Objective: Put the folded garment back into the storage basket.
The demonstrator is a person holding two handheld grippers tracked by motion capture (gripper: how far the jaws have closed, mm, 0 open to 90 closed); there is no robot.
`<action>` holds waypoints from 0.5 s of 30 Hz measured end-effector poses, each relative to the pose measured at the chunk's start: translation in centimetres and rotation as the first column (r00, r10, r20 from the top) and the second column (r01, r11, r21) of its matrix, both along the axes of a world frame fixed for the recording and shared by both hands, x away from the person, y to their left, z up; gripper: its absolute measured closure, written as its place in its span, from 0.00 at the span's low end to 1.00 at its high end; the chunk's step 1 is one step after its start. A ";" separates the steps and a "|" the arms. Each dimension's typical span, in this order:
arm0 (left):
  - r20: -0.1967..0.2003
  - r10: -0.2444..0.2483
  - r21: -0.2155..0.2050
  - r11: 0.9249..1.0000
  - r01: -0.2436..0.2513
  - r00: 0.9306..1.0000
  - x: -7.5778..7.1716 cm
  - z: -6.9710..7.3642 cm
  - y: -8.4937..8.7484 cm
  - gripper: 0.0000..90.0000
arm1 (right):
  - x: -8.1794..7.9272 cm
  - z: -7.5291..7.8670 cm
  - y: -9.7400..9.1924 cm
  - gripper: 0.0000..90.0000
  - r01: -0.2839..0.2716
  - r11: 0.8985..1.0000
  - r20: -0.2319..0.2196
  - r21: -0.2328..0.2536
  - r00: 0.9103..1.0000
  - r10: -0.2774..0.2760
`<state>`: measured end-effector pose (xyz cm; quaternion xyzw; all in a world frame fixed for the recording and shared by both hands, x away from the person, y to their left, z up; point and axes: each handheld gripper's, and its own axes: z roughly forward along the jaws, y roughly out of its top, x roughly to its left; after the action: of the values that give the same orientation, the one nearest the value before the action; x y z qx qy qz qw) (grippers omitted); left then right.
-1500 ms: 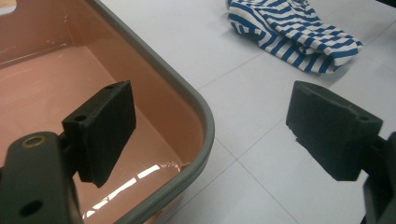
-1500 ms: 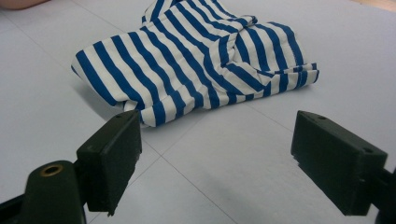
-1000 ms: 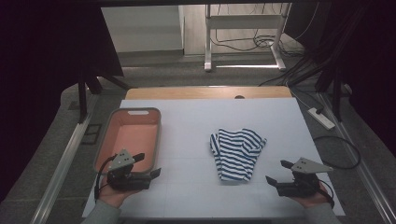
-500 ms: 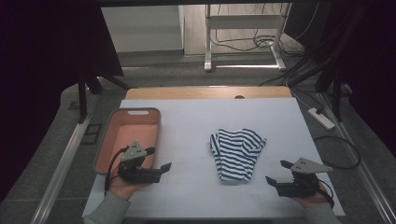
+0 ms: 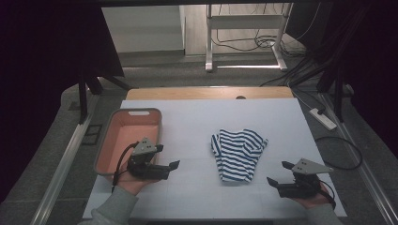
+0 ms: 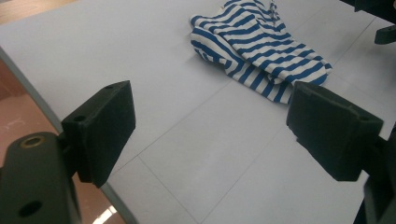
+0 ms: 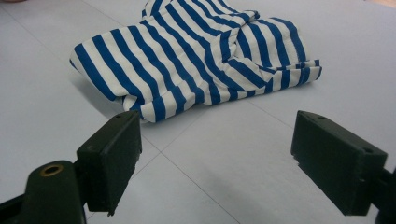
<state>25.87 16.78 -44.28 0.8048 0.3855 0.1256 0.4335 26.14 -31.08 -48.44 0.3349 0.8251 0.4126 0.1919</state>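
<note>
A crumpled blue-and-white striped shirt point(image 5: 237, 149) lies on the white table point(image 5: 197, 122), a little right of the middle. My left gripper point(image 5: 172, 169) is open over the table by the tray's front right corner, jaws pointing right toward the shirt. In the left gripper view, its jaws point(image 6: 217, 130) are wide apart with nothing between them and the shirt point(image 6: 261, 42) lies ahead. My right gripper point(image 5: 278, 173) is open near the front right, just right of the shirt's lower end. The shirt point(image 7: 201, 56) lies close ahead of its empty jaws point(image 7: 224, 158).
A pink tray point(image 5: 136, 111) sits empty at the table's left side, and its floor point(image 6: 14, 112) shows beside the table edge. A power strip point(image 5: 323, 118) and cables lie on the floor at right. A metal stand point(image 5: 244, 47) is behind the table.
My left gripper has moved right and a little forward, from the tray's front edge out over the white table toward the shirt. The right gripper and the shirt have stayed still.
</note>
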 end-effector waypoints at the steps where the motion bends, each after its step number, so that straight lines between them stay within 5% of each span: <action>1: -0.002 -0.001 0.002 1.000 0.001 1.000 0.1 0.0 -0.1 0.17 | 0.0 0.0 0.0 0.19 0.000 1.000 0.000 -0.001 1.000 0.000; 15: -0.030 -0.022 0.027 0.999 0.023 0.999 1.5 -0.1 -2.0 0.17 | 0.0 -0.1 0.1 0.19 -0.003 1.000 -0.002 -0.011 1.000 0.003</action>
<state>27.38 14.82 -44.37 0.8168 0.3810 0.1143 0.4180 26.15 -31.02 -48.54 0.3330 0.8280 0.4081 0.1921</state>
